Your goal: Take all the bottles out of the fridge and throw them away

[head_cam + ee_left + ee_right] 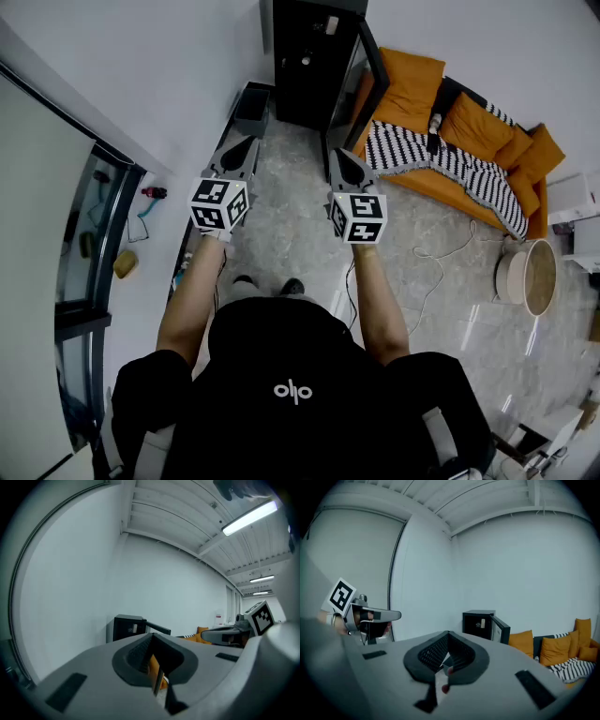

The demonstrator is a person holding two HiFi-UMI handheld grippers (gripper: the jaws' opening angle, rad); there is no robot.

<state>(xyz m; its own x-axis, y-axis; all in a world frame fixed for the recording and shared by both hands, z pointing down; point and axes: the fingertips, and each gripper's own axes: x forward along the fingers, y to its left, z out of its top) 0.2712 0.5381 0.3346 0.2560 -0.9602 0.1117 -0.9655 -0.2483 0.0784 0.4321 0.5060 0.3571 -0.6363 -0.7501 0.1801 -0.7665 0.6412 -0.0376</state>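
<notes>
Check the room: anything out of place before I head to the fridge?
The fridge door stands open. A loose white cable trails over the floor beside the sofa, a possible trip hazard. The striped blanket lies askew on the sofa.

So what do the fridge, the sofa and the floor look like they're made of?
The fridge: probably painted metal or plastic, black with a dull sheen and hard, flat panels. The sofa: likely fabric, orange and matte, judging by its soft creased cushions. The floor: polished stone or tile, grey and mottled, with light glare on it.
</notes>
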